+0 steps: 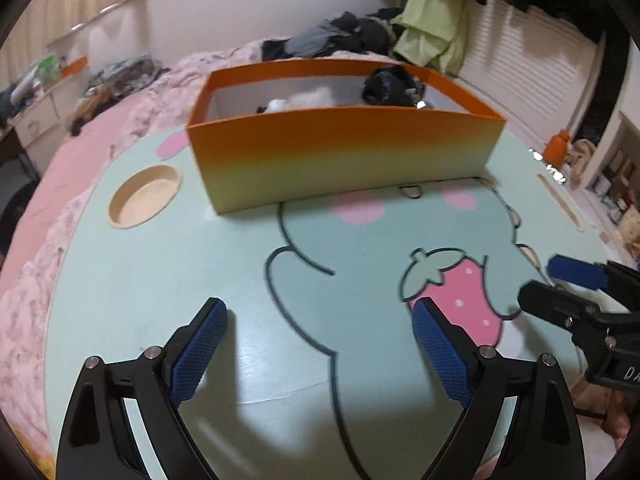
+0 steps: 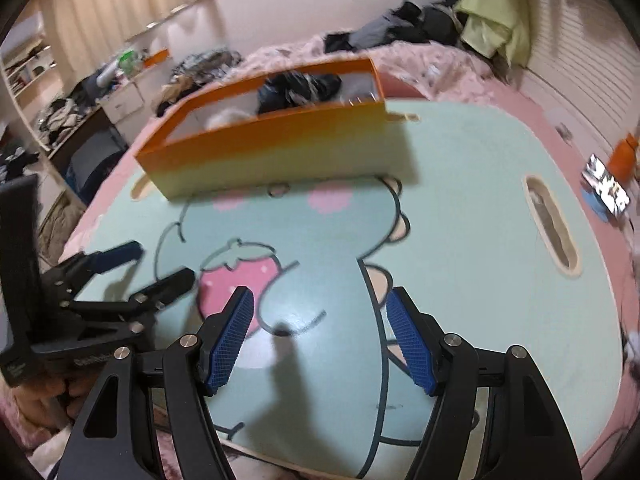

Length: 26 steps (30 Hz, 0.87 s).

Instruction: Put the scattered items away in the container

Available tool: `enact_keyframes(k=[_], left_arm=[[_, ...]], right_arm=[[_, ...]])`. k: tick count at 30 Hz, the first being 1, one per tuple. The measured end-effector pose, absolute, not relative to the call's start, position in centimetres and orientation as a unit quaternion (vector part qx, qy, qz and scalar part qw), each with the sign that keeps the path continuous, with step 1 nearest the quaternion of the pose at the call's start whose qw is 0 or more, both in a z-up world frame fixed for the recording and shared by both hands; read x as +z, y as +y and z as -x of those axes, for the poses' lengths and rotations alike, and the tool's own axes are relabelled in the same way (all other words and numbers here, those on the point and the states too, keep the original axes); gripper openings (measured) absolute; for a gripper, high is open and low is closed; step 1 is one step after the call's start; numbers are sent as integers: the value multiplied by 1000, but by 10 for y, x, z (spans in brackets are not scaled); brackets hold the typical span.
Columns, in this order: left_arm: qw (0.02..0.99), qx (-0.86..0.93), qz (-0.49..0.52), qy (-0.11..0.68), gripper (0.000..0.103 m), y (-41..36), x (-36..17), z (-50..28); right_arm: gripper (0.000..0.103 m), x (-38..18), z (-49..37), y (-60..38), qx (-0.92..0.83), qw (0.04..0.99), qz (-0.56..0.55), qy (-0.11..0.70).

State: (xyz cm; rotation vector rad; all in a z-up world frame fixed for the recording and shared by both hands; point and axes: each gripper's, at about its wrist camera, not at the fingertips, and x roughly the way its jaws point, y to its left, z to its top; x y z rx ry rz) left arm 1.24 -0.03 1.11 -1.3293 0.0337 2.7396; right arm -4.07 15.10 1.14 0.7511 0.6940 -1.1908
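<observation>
On the desk (image 1: 168, 280), the box (image 1: 344, 160) sits at the far edge with dark and white items inside. Both grippers hover over bare tabletop near the strawberry print (image 1: 460, 292): left gripper (image 1: 320, 320) jaws wide, right gripper (image 2: 320, 320) jaws partly apart, both empty. I see no loose items on the desk; scan its edges before reaching again.
</observation>
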Motion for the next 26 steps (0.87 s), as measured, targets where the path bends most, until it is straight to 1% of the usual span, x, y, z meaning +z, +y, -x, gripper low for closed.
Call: enact_keyframes(k=[2, 3, 4, 5, 7, 10, 26], left_arm=[[42, 899, 435, 18, 103, 1, 8, -12], [42, 900, 433, 17, 103, 1, 6, -13], [41, 901, 432, 16, 103, 1, 6, -14], [41, 901, 432, 16, 103, 1, 5, -15], [42, 901, 432, 17, 103, 2, 4, -13], [44, 901, 432, 16, 103, 0, 3, -12], [54, 901, 430, 20, 103, 3, 5, -9]], right_arm=[[72, 10, 38, 153, -545, 703, -327, 319], [78, 9, 37, 153, -552, 698, -321, 326], [87, 8, 35, 153, -556, 693, -315, 333], [89, 5, 31, 154, -561, 689, -307, 342], [103, -1, 22, 155, -568, 678, -286, 368], [103, -5, 16, 158, -561, 686, -270, 377], [103, -8, 18, 160, -561, 689, -267, 374]])
